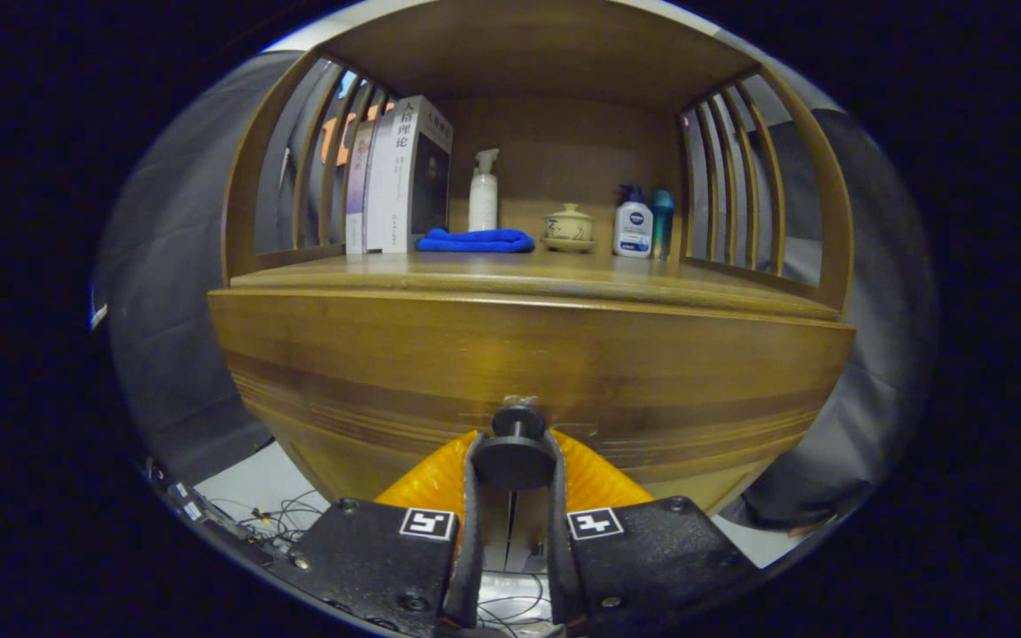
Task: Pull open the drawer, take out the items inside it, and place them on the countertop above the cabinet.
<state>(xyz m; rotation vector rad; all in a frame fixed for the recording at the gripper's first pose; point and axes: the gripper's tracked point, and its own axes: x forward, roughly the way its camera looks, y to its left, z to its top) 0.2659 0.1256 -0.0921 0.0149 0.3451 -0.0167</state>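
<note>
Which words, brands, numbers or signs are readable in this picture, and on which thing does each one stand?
"人格理论": on the spine of the tall white book on the shelf.
Smaller print on that spine, the purple book and the white pump bottle: too small to read.
Square markers on the gripper, which is shut on the drawer knob: patterns, no words.

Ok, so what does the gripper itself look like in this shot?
The gripper has two flat black blocks studded with screws, each bearing a small square black-and-white marker. Two narrow upright fingers rise between them. Thin cables run underneath.
</note>
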